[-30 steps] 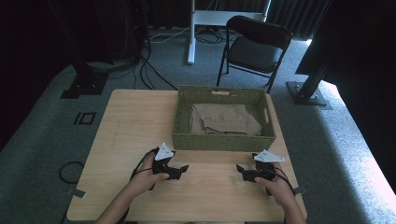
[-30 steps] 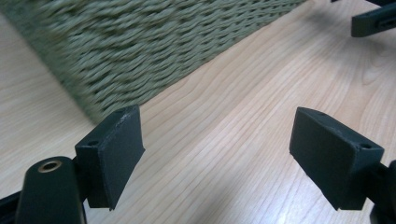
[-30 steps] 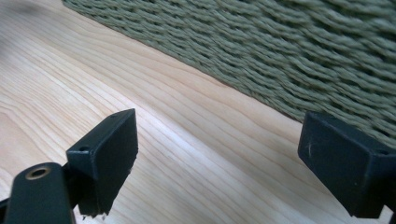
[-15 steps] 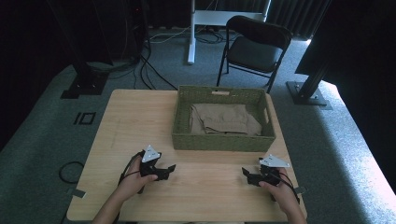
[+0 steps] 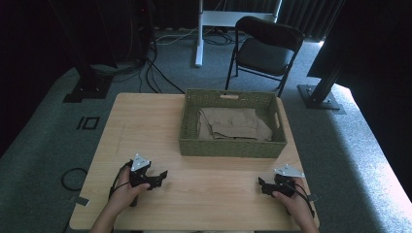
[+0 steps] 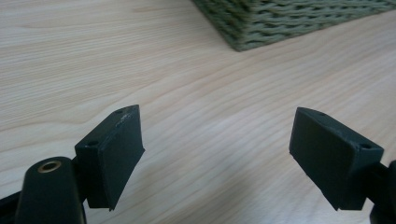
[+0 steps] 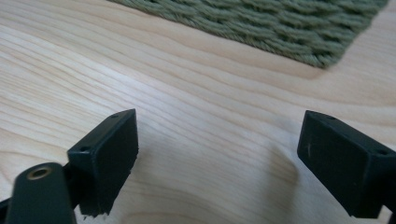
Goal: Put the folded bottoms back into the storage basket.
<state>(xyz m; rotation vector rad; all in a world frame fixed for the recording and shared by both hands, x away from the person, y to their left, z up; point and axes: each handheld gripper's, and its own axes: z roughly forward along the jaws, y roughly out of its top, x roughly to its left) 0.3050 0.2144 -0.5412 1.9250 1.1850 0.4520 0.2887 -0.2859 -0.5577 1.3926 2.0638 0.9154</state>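
A green woven basket (image 5: 232, 145) stands at the far middle of the wooden table (image 5: 145, 131), with folded tan cloth (image 5: 233, 124) lying inside it. My left gripper (image 5: 163, 175) rests low near the table's front left, held by a hand, its jaws wide apart with nothing between them (image 6: 217, 154). At the front right, my right gripper (image 5: 261, 185) is also open over bare wood (image 7: 219, 158). A corner of the basket (image 6: 280, 23) shows ahead of the left jaws, and the basket's side (image 7: 261, 23) ahead of the right ones.
A black folding chair (image 5: 265, 48) and a white desk leg (image 5: 199, 34) stand beyond the table. Cables (image 5: 150, 73) run over the grey carpet at left, and a black stand base (image 5: 320, 94) sits at right.
Both hands have drawn back from the basket toward the table's front edge. The left one moved farther and to the left. Both pairs of jaws stay open.
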